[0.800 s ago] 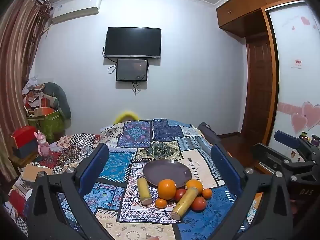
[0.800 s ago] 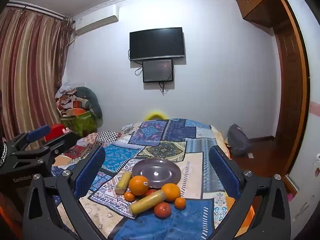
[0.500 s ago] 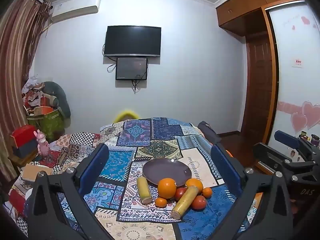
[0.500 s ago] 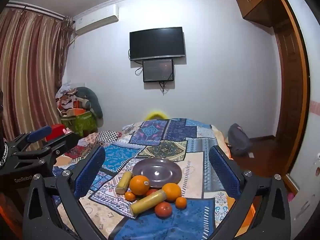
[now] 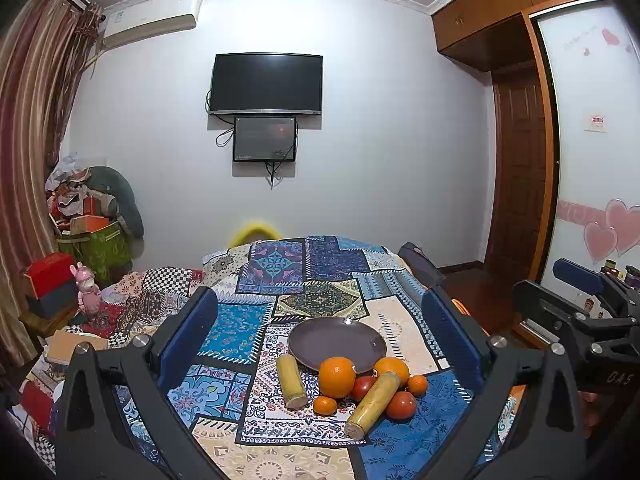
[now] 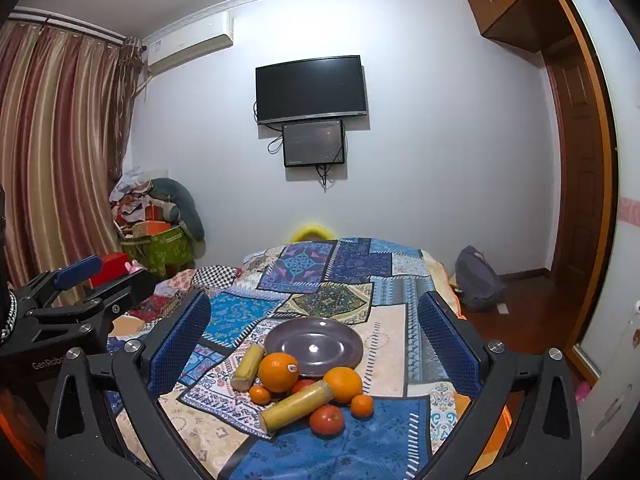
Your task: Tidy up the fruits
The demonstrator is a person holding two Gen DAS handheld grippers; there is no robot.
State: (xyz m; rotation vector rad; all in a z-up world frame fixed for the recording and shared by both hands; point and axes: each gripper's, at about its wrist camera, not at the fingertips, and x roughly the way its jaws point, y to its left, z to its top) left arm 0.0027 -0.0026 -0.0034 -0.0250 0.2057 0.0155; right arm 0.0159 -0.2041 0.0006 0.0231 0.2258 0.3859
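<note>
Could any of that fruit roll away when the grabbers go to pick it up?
Maybe.
1. The big orange with the sticker sits tight against the small tangerine and a tomato, so wide-open jaws could nudge a neighbour off.
2. The long yellow sugarcane stick leans across the heap; lifting it may set the round red tomato rolling.
3. The patchwork cloth looks soft, so fruit may not stay put.

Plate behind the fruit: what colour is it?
The plate is plain greyish purple, clearest in the right wrist view.

Both the left gripper (image 5: 320, 332) and the right gripper (image 6: 316, 332) have matte black frames studded with silver screws. Their fingers (image 5: 188, 332) carry textured blue pads. White "GenRobo" lettering marks the left one's side.
</note>
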